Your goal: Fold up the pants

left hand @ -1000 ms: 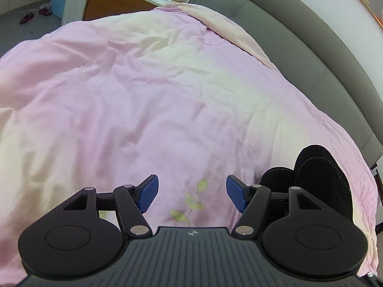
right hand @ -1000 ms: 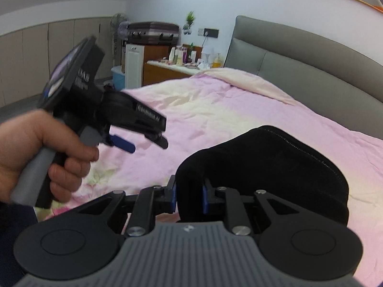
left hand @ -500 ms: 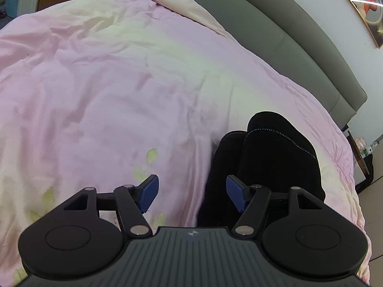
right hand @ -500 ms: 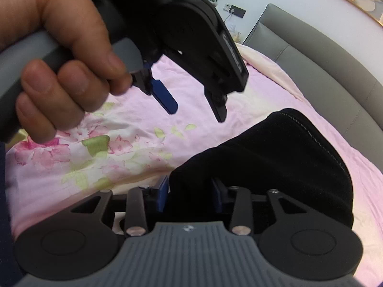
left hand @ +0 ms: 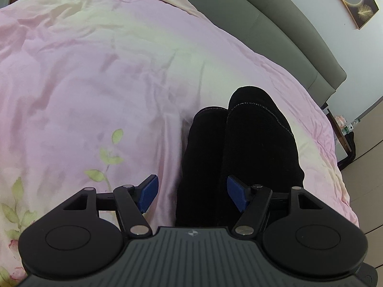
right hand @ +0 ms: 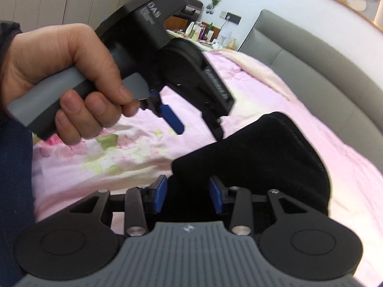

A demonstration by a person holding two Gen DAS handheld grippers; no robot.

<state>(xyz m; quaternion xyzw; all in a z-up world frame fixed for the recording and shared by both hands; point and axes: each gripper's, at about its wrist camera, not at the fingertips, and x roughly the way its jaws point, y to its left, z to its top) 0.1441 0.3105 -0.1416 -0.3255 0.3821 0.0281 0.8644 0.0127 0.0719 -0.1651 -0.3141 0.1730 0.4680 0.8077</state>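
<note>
Pants (left hand: 239, 148), black bunched corduroy on wrinkled pink duvet (left hand: 95, 71), between both grippers' spread, unclenched fingers (right hand: 159, 193).

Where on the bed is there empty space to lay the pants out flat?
The widest bare stretch is the pink duvet left of the black pants, running up to the grey headboard. Right of the pants only a narrow strip remains before the bed edge. Near the left gripper and right gripper it is crowded.
</note>
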